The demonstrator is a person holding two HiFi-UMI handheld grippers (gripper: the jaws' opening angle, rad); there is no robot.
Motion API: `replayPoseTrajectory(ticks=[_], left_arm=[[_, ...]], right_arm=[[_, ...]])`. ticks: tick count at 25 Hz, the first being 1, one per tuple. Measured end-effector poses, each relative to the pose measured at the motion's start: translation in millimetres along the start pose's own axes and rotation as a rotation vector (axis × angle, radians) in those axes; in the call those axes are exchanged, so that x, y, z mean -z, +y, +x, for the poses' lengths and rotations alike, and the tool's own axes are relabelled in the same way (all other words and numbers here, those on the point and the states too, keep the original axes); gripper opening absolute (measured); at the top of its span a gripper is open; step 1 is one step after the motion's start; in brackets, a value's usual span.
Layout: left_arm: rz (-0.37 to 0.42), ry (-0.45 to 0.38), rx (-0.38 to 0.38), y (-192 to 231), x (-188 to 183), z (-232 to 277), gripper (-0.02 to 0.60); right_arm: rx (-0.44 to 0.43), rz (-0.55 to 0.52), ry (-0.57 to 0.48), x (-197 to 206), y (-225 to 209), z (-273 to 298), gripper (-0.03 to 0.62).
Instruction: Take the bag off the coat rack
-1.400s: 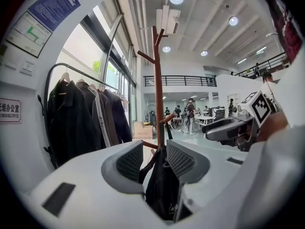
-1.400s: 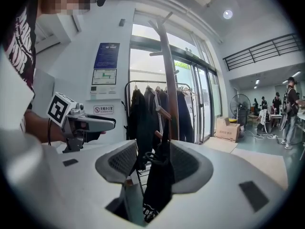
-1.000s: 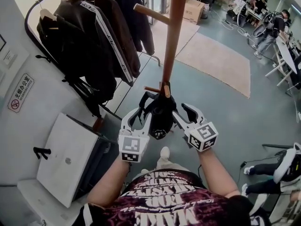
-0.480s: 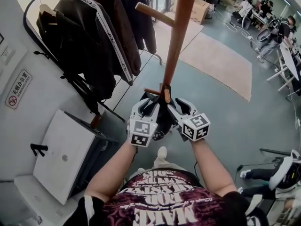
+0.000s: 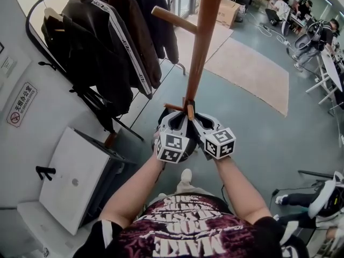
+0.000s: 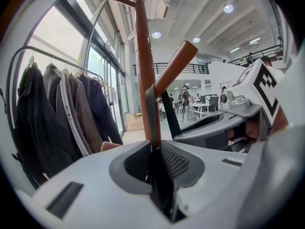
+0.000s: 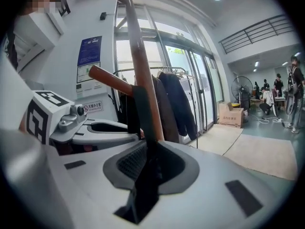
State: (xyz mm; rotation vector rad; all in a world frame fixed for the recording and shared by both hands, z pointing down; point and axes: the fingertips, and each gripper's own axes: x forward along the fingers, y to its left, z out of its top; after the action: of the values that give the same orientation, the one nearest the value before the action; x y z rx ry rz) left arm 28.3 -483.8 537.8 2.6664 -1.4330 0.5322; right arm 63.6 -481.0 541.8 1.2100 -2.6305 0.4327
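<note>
A black bag hangs low on the wooden coat rack, mostly hidden beneath my two grippers. My left gripper has just been closing and is now shut on a black bag strap, which runs up to a slanted peg. My right gripper has also just been closing and is shut on another black strap beside the pole. In the head view both grippers sit side by side against the pole, just under a short low peg.
A clothes rail with dark jackets stands to the left of the rack. A white cabinet sits at the lower left by the wall. A beige rug, a cardboard box and people at desks lie beyond.
Both grippers have moved inward and forward to the bag at the pole, and their jaws have gone from wide open to closed on the straps.
</note>
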Motion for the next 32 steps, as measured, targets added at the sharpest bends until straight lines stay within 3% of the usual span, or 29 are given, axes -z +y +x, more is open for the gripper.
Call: replayPoseTrajectory(ticks=[5,16,22,26,32], left_arm=[[-0.011,0.009,-0.020,4,-1,1,0.044],[-0.084,-0.006,-0.050,11,-4,-15,0.011],[-0.091,-0.059,-0.043,9,-27,-37,0.009],[-0.045,-0.117,-0.046,6,-53,-58,0.009],[-0.041,-0.180,-0.034,-1,-86,-99,0.009]], right_arm=[[0.045,-0.061,0.023,-2,0,3,0.011],[0.061,0.025,0.020,-9,-2,-11,0.006],[0.040,0.027,-0.028,-27,11,-29,0.006],[0.029,-0.018,-0.073,-50,27,-46,0.006],[0.013,-0.085,-0.131,-78,60,-77,0.008]])
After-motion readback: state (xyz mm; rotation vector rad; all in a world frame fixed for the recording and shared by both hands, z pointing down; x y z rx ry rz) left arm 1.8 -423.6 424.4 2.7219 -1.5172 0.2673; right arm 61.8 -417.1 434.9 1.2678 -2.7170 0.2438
